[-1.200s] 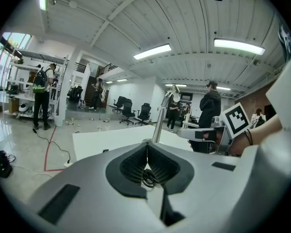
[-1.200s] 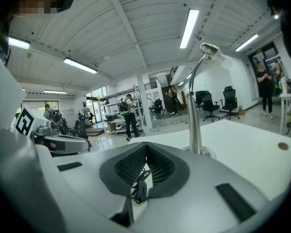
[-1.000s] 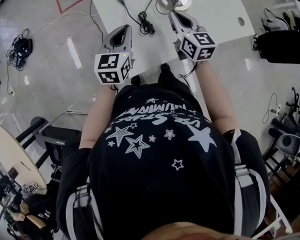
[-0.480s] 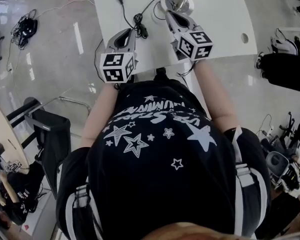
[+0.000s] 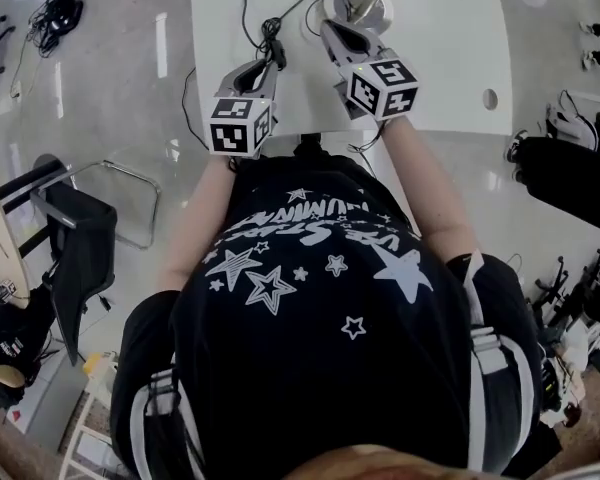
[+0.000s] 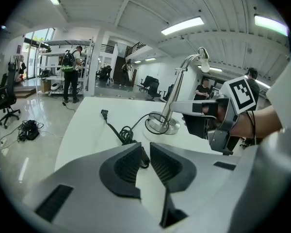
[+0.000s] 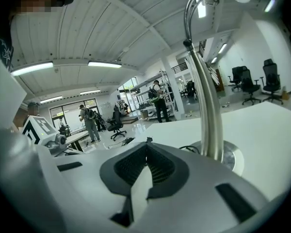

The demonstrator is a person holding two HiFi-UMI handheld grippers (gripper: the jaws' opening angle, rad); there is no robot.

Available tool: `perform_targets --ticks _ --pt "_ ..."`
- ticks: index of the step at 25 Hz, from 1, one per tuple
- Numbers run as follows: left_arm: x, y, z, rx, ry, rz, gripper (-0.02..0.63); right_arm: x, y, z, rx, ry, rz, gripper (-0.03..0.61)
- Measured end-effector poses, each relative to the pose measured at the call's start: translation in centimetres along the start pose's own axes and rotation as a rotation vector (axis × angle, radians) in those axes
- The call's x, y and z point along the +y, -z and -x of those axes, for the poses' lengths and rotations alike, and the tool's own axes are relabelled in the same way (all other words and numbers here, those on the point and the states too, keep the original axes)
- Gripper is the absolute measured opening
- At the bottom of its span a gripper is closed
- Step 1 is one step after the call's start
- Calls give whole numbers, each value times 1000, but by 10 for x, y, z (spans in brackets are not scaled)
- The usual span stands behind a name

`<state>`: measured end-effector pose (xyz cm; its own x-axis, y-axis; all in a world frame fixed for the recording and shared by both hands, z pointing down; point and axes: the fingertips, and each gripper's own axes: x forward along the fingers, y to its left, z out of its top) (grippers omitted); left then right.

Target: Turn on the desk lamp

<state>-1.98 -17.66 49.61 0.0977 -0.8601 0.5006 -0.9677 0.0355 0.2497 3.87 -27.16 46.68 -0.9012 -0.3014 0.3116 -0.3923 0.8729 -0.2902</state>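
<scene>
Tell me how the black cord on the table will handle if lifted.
The cord lies in loose curves and a bunched coil, so it's probably floppy and would sag. Its plug lies free and would likely dangle. The other end runs to the lamp base, so it may tug taut.

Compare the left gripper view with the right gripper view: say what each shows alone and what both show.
Left only: the cord coil, the right gripper seen whole beside the lamp, and the left gripper, whose jaws have just been opening to a slit with nothing between them. Right only: the right gripper's own jaws, tips together and empty. Both: the lamp post, its base and the white table.
</scene>
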Motion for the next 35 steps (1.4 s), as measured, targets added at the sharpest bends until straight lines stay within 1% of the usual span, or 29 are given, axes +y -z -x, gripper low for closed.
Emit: perform_targets --ticks 1,6,10,12,16,18,21,23,28,35 --pt "-1 3 -2 13 -2 4 48 0 1 0 4 -7 0 5" --pt "-4 17 -13 69 -25 19 81 -3 6 0 19 -28 -3 5" --pt "-3 24 -20 91 -36 52 111 -4 10 2 30 -39 -3 5" --pt "-4 25 -25 99 -43 56 120 -5 13 3 41 -43 1 5" --pt "1 30 -31 117 -68 67 122 -7 17 4 54 -46 6 5" --pt "3 32 -33 124 -72 88 122 -8 17 6 54 -44 6 5" --pt "3 33 -36 132 -70 100 121 -10 16 7 57 -43 9 5" --pt "2 32 -36 134 -66 97 121 -11 15 7 61 -45 12 5" --pt "6 36 -37 157 -89 50 121 -9 19 2 71 -52 7 5" --pt "4 37 -41 184 -155 27 120 -4 21 -3 79 -62 0 5"
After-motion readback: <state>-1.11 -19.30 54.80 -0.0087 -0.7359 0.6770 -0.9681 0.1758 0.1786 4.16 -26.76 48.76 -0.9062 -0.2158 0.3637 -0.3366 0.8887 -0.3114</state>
